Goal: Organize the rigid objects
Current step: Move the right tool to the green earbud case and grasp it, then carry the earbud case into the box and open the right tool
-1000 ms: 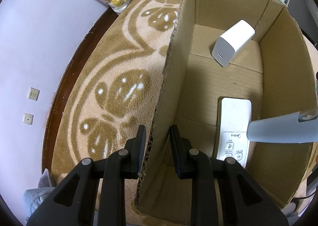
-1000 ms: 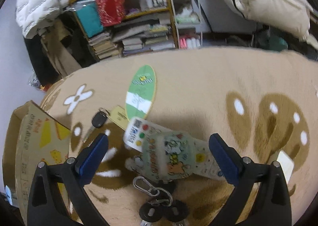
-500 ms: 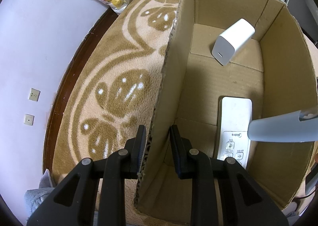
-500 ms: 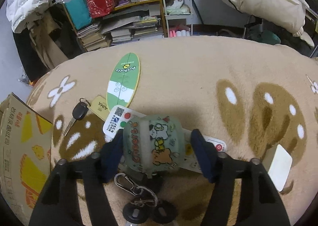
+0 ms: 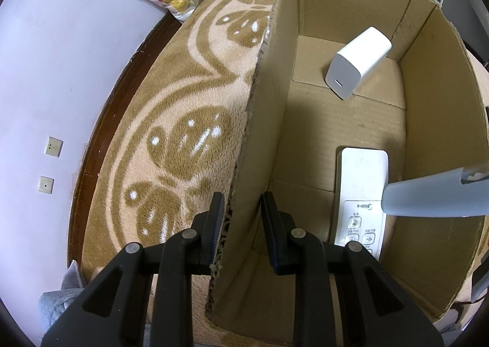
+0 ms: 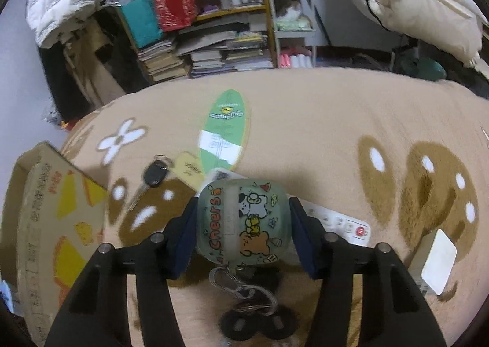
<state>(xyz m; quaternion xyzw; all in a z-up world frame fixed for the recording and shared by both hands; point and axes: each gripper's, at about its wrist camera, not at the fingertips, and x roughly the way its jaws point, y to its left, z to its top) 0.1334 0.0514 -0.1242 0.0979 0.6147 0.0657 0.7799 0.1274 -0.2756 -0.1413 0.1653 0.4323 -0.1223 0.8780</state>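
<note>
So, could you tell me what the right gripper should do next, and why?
Probably lift the case and carry it toward the box: the right gripper is shut on it, and the left gripper straddles the box wall, with a remote already inside.

A pale green cartoon-printed case [image 6: 243, 221] with a dangling carabiner is lifted clear of the blanket, above a white remote [image 6: 342, 220], while a black key [image 6: 152, 177] lies to its left and an open cardboard box [image 5: 434, 121] holds a white charger [image 5: 357, 63] and another white remote control [image 5: 362, 191].
</note>
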